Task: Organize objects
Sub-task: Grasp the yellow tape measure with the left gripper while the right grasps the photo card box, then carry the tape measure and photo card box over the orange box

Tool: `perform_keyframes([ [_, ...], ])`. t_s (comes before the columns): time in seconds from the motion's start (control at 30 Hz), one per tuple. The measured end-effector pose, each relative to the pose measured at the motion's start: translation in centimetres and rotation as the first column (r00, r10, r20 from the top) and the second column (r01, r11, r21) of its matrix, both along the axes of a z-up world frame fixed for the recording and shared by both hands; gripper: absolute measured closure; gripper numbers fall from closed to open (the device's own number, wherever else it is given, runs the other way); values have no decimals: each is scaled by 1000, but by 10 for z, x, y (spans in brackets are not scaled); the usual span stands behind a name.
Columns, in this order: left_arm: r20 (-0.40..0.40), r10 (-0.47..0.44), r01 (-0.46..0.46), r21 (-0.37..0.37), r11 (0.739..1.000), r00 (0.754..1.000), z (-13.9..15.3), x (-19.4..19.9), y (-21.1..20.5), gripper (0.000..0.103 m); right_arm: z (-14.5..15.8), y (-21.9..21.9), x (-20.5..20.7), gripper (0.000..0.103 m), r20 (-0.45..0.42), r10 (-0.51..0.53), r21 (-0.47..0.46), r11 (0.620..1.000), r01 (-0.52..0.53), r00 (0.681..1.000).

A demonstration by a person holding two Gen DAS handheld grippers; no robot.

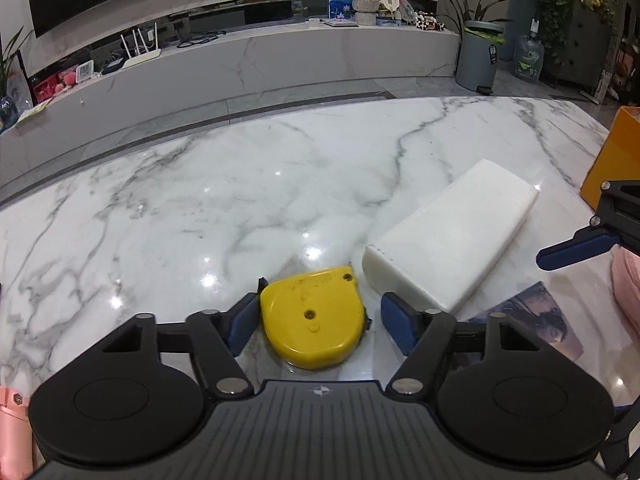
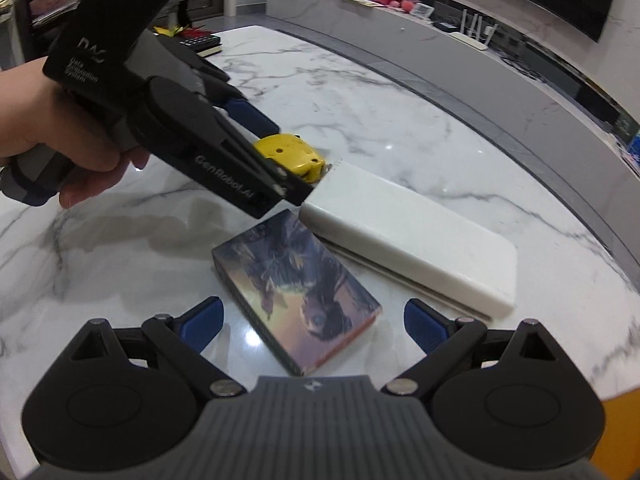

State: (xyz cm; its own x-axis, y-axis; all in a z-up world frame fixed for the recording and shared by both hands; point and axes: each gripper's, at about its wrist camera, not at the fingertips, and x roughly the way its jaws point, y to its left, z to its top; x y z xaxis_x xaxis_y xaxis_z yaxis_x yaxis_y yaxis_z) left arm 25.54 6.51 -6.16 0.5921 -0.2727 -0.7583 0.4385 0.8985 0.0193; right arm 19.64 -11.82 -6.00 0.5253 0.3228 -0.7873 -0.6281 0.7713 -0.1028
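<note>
Two grippers over a marble bench [image 1: 200, 208], both spread wide and neither yet pinching anything. Left gripper [image 1: 316, 318] straddling a yellow tape measure [image 1: 314, 322]: left pad touching or nearly touching its side, right pad clear of it, no squeeze evident. Right gripper [image 2: 314, 324] lowered around a picture-printed box [image 2: 298, 300], pads standing off both long sides. Task judged barely begun: tape measure, box and white block [image 1: 452, 236] all flat on the bench, none lifted or sorted; two pickups apparently imminent, placement still to do. White block at 1 o'clock of the tape measure, just beside it, and at 2 o'clock of the box, crowding both approaches. Orange container [image 1: 612, 160] at the 3 o'clock edge of the left wrist view, a possible destination. Hand [image 2: 60, 128] carrying the left gripper at 10 o'clock in the right wrist view.
</note>
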Motion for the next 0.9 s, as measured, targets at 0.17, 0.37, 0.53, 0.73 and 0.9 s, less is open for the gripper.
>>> perform_keyframes([
  [0.17,14,-8,8,-28,1000,1000,0,-4,4,36,-9,2,15,15,-50,15,19,1000,-14,999],
  [0.37,0,-10,10,-21,1000,1000,2,-22,9,36,-8,0,9,24,-82,-24,54,998,28,996],
  [0.53,-31,-7,7,-7,1000,999,4,-53,12,36,-6,-4,-20,35,-86,-99,49,993,103,991],
  [0.73,-69,-14,15,7,1000,998,9,-100,4,36,-3,-17,-69,40,-98,-152,47,987,157,984],
  [0.9,-108,-40,44,33,998,993,13,-137,-18,36,-1,-27,-119,41,-106,-183,33,982,188,977],
])
